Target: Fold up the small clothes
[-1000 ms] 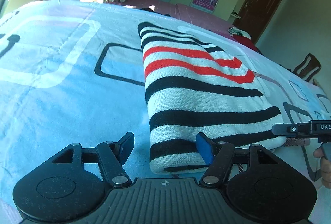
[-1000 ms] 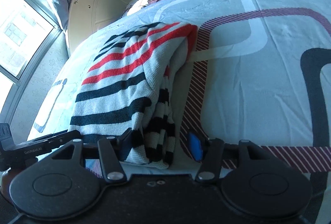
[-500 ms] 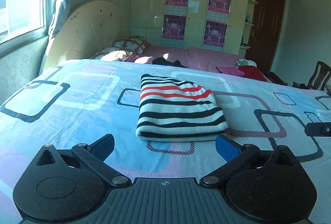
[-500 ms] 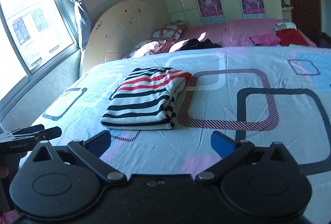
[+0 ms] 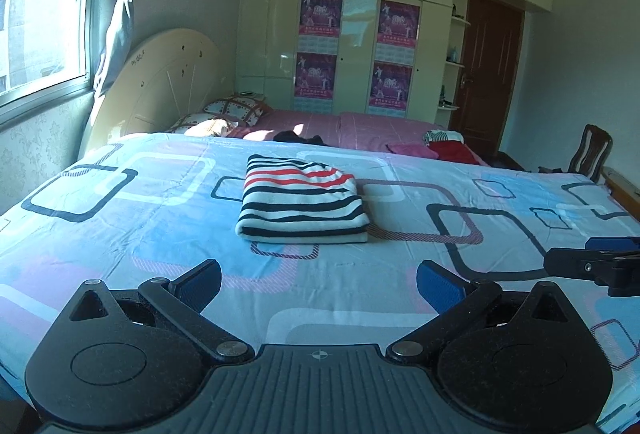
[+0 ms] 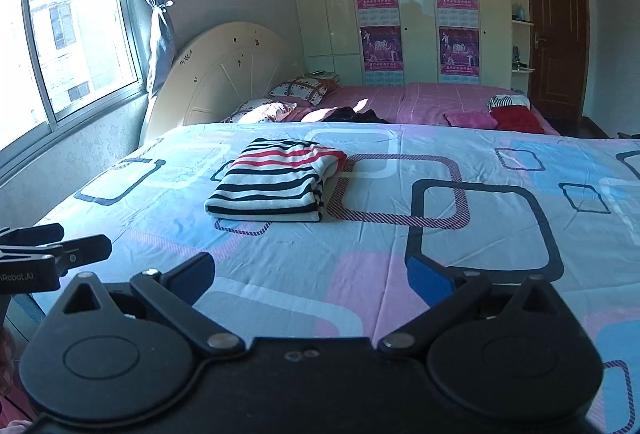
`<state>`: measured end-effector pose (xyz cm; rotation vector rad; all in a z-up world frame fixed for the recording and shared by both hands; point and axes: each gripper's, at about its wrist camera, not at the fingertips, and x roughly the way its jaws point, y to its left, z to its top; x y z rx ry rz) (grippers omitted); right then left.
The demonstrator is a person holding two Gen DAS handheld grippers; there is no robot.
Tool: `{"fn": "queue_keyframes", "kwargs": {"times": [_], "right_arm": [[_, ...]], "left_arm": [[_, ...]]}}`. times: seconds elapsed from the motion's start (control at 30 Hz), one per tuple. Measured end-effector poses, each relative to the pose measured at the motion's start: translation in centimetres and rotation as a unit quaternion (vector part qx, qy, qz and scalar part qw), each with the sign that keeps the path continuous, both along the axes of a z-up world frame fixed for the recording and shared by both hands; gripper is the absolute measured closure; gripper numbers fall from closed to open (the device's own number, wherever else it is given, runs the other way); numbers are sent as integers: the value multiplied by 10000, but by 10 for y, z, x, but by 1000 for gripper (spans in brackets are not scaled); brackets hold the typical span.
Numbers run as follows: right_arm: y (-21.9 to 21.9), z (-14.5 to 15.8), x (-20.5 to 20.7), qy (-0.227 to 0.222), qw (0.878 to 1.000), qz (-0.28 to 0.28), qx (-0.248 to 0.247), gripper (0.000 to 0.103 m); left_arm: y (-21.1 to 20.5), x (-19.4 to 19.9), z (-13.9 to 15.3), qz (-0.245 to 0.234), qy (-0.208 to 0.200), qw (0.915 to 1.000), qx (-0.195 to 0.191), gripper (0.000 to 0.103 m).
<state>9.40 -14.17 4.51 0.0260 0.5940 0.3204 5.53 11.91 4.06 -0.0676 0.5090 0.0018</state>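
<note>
A striped sweater [image 5: 301, 202], white with black and red bands, lies folded into a neat rectangle on the patterned bed sheet [image 5: 160, 218]. It also shows in the right wrist view [image 6: 276, 181]. My left gripper [image 5: 319, 284] is open and empty, well back from the sweater near the bed's front edge. My right gripper [image 6: 311, 278] is open and empty too, equally far back. The right gripper shows at the right edge of the left wrist view [image 5: 592, 266], and the left gripper at the left edge of the right wrist view [image 6: 48, 254].
A second bed with a pink cover [image 5: 360, 125] stands behind, with pillows [image 5: 236, 109], dark clothes [image 5: 300, 137] and red and pink clothes [image 5: 444, 147] on it. A round headboard [image 5: 160, 89], a wardrobe [image 5: 360, 25], a door [image 5: 492, 73] and a chair [image 5: 592, 149] surround the beds.
Both grippers have let go of the folded sweater's near edge, opened wide and drawn back and up from it. The sweater stays folded on the bed.
</note>
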Motion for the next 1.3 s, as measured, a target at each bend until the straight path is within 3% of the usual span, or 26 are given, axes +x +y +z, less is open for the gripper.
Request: {"fn": "queue_keyframes", "kwargs": {"times": [0.4,1.3], "right_arm": [[14,19,-8,-391,9991,136,-100,0],[18,20,-12,-450,9990,28,-72,0]], "left_arm": [[-4,-19,17,116,-255,9996,-84,0],[-4,-13,23,-18,-391,9992,-60,0]]}}
